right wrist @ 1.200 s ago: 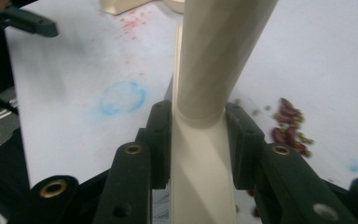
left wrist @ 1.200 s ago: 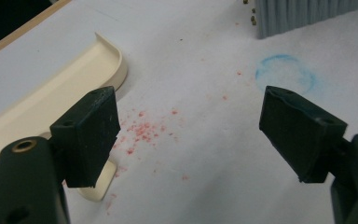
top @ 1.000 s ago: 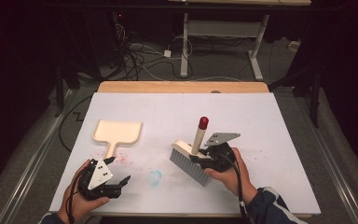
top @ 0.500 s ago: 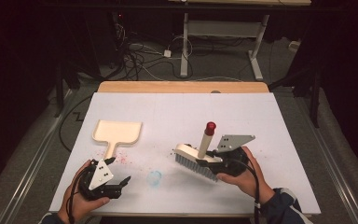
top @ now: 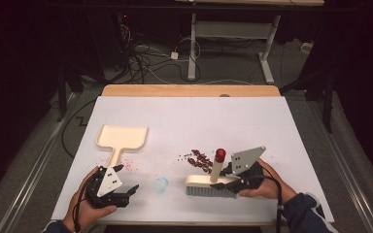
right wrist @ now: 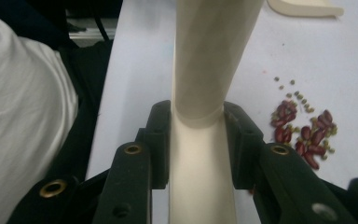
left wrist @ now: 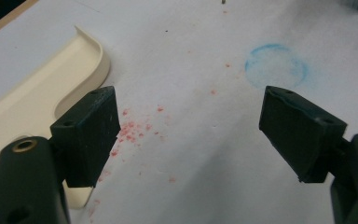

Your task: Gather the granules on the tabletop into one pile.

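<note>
The right gripper (top: 229,183), its fingers (right wrist: 161,140) clamped on the cream handle of the hand brush (top: 212,180), is sitting nearer the person and further right than a second ago; the brush is now lying with its bristles down on the bench (top: 272,126), just in front of a small heap of red beans (top: 200,159) and smaller greenish seeds that the brush head was covering in the earlier high view; judging by this, the brush is being drawn back to line up a sweep toward the cream dustpan (top: 121,138), which is resting well to the left; the left gripper (top: 119,187) is waiting just below the dustpan handle, fingers (left wrist: 91,135) spread wide with nothing between them; in the right gripper view the bristles are cut off, so whether stray seeds are lying under them is hard to tell.
</note>
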